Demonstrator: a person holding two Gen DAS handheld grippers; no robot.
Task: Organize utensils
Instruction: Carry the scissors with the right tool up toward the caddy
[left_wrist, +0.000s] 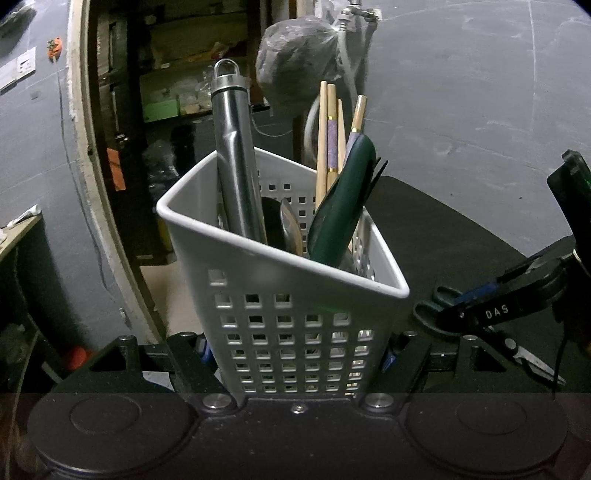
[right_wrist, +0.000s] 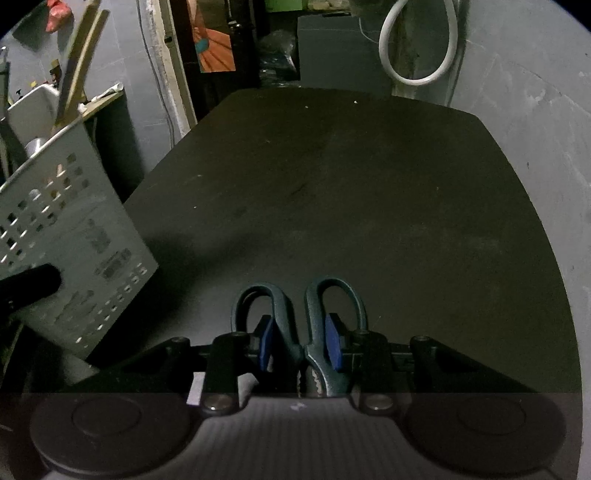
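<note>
My right gripper pinches the dark scissors by the shanks just below the finger loops, blue pads pressed in from either side; the loops point away from me and the blades run back out of the wrist view, a hold that, I judge, keeps the sharp end under control for a blades-down drop. My left gripper clamps the white perforated caddy low on its walls, fingers squeezed against both sides, apparently to steady it as a target; the caddy sits at the near left of the black table and leans slightly in the grip. Inside the caddy stand a steel tube handle, wooden chopsticks, a dark green utensil and a spoon. In the left wrist view the scissors hang just to the right of the caddy, below its rim; I reckon they are the last piece to go in, and need lifting over the rim first.
</note>
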